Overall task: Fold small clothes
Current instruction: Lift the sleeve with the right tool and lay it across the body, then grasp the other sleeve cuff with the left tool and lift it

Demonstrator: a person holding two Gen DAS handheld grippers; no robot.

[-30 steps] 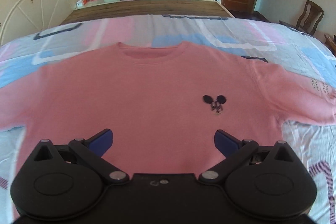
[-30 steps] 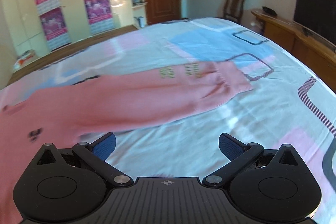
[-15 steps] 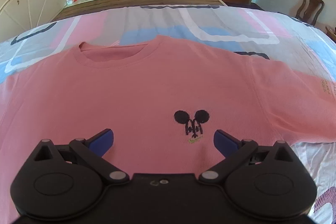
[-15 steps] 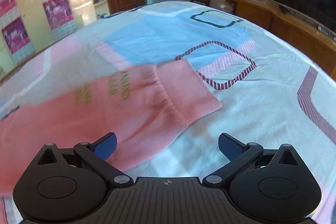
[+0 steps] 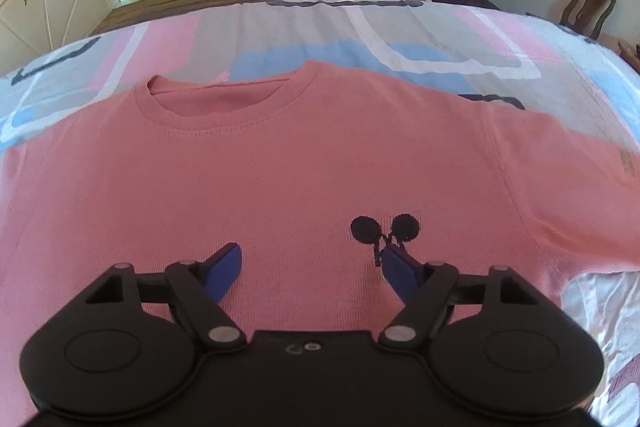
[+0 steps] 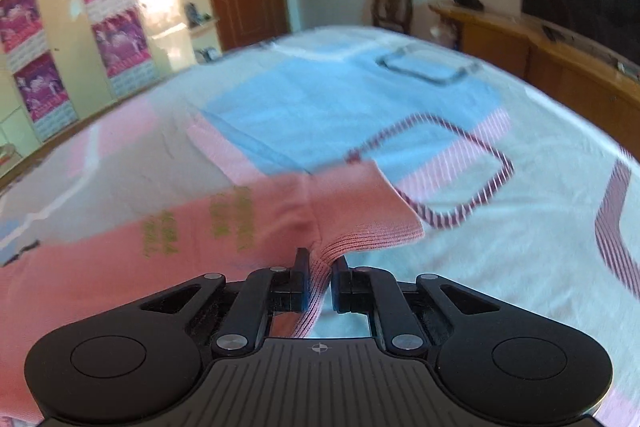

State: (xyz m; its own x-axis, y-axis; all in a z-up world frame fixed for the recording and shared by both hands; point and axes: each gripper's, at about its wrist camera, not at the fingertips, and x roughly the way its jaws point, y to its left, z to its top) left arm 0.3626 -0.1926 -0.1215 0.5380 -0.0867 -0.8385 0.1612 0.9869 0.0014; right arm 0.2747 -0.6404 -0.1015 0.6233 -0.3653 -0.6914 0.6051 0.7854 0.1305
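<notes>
A pink sweater (image 5: 280, 179) lies spread face-up on the bed (image 5: 400, 39), its collar toward the far side and a small black mouse-head motif (image 5: 384, 229) on the chest near the right. The left gripper (image 5: 312, 265) hovers just over the lower chest with its blue pads spread wide and nothing between them, the right pad sitting just at the motif's lower edge. In the right wrist view, the right gripper (image 6: 320, 277) is clenched on the ribbed cuff (image 6: 360, 223) of the sweater's right sleeve (image 6: 200, 227), which stretches away to the left with green lettering on it; the pinched edge bunches between the pads while the rest of the cuff fans out to the right over the patterned bedsheet (image 6: 500, 247). The view is motion-blurred, so how deep the bite goes is hard to judge. The likely step is carrying that sleeve across the body for the first fold. The main risk is that only a thin corner of ribbing is caught: a quick pull could let it slip out, or lift just one layer and twist the sleeve. Dragging low could also rumple the sheet or tug the whole sweater sideways, since the open left gripper is not pinning the body. A crooked sleeve would make the fold uneven.
</notes>
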